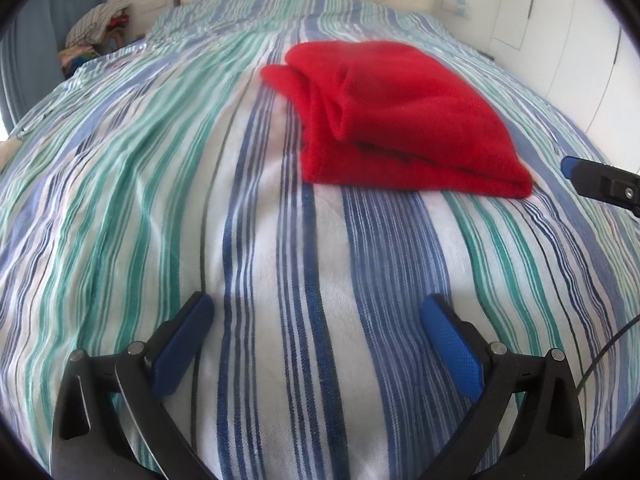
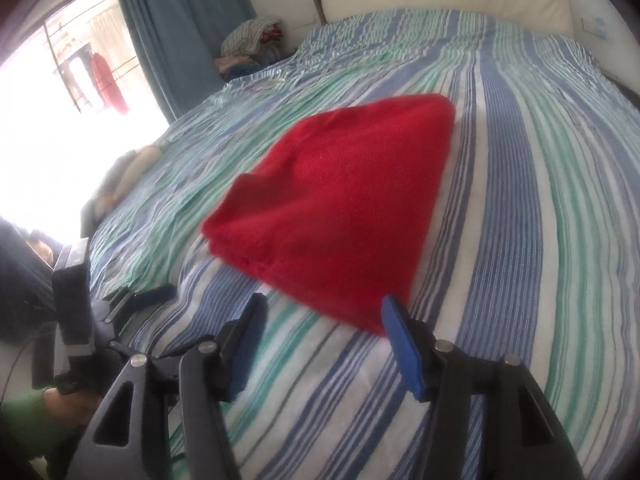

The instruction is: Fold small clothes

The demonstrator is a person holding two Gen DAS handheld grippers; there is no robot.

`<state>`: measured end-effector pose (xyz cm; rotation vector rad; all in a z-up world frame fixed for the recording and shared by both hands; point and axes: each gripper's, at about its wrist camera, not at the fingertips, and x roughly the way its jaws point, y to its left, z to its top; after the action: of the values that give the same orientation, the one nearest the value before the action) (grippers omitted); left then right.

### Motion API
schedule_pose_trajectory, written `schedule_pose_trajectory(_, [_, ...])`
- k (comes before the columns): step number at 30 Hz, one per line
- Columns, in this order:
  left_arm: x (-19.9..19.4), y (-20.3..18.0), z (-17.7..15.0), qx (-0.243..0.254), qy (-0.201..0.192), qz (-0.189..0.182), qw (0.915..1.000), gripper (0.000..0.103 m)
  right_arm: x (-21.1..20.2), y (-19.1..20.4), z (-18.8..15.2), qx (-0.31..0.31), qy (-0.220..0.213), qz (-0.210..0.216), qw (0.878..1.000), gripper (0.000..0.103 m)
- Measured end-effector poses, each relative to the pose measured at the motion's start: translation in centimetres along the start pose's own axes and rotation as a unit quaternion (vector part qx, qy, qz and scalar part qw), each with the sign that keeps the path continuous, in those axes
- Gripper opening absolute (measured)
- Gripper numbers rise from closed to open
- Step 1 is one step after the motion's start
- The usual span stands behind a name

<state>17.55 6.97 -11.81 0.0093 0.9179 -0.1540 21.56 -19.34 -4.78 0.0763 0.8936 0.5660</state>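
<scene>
**Folded red garment on the bed, both grippers empty**

From the left wrist view I see the red garment (image 1: 404,120) lying folded on the striped bed cover (image 1: 240,220), in the upper right of centre of the frame. This view shows its layered left edge, with several folds stacked one on another. My left gripper (image 1: 316,340) sits at the bottom of the frame, jaws spread wide, nothing between them, only striped cover beneath. At the right edge a blue-tipped finger of the right gripper (image 1: 600,180) pokes in, just beside the garment's lower right corner; the rest of it is cut off.

The right wrist view shows the garment (image 2: 340,200) from its other side: a smooth red top, centre of the frame, with the stacked edge seen only as thin lines at lower left. My right gripper (image 2: 320,336) stands apart at a middling width, empty, its fingertips just short of the garment's near corner. Whether the right fingertip touches the cloth I cannot tell; the picture is blurred there. At lower left the left gripper (image 2: 136,296) appears side-on. Only here do I see the bright window (image 2: 60,80) and the blue curtain (image 2: 180,20). A heap of clothes (image 2: 252,40) beyond the bed is too small to make out.
</scene>
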Motion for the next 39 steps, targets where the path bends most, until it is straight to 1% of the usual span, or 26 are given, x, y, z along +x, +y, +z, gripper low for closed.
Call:
schedule_pose_trajectory(1, [0.0, 0.0, 0.0, 0.000, 0.000, 0.000, 1.0000, 0.103, -1.0, 0.4, -0.6, -0.011, -0.006, -0.009, 1.000, 0.071])
schedule_pose_trajectory(3, [0.0, 0.0, 0.0, 0.001, 0.000, 0.001, 1.0000, 0.103, -2.8, 0.9, -1.9, -0.032, -0.008, -0.027, 0.999, 0.077])
schedule_pose_trajectory(7, [0.0, 0.0, 0.0, 0.000, 0.000, 0.001, 1.0000, 0.103, -5.6, 0.7, -5.2, -0.049, -0.001, -0.064, 0.997, 0.078])
schedule_pose_trajectory(9, [0.0, 0.0, 0.0, 0.000, 0.000, 0.001, 1.0000, 0.103, -6.7, 0.2, -6.8, -0.042, -0.004, -0.082, 0.996, 0.078])
schedule_pose_trajectory(12, [0.0, 0.0, 0.0, 0.001, 0.000, 0.001, 1.0000, 0.103, -7.7, -1.0, -8.9, -0.018, -0.009, -0.109, 0.994, 0.087])
schedule_pose_trajectory(15, [0.0, 0.0, 0.0, 0.000, 0.000, 0.001, 1.0000, 0.103, -6.8, -2.3, -10.7, -0.005, -0.004, -0.138, 0.990, 0.088])
schedule_pose_trajectory(17, [0.0, 0.0, 0.0, 0.000, -0.001, 0.000, 1.0000, 0.103, -5.9, -3.2, -11.7, 0.017, 0.001, -0.134, 0.991, 0.088])
schedule_pose_trajectory(19, [0.0, 0.0, 0.0, 0.000, 0.000, 0.001, 1.0000, 0.103, -5.7, -3.6, -12.3, 0.032, -0.013, -0.130, 0.991, 0.094])
schedule_pose_trajectory(20, [0.0, 0.0, 0.0, 0.001, 0.000, 0.001, 1.0000, 0.103, -5.6, -3.6, -12.4, 0.032, -0.017, -0.132, 0.991, 0.096])
schedule_pose_trajectory(24, [0.0, 0.0, 0.0, 0.001, 0.000, 0.002, 1.0000, 0.103, -4.7, -3.0, -12.7, 0.016, -0.010, -0.149, 0.989, 0.102])
schedule_pose_trajectory(26, [0.0, 0.0, 0.0, 0.001, 0.000, 0.002, 1.0000, 0.103, -4.6, -2.9, -12.8, 0.011, -0.010, -0.154, 0.988, 0.103])
schedule_pose_trajectory(39, [-0.1, -0.1, 0.0, 0.001, 0.000, 0.002, 1.0000, 0.103, -4.8, -3.0, -13.0, 0.013, -0.020, -0.150, 0.988, 0.103])
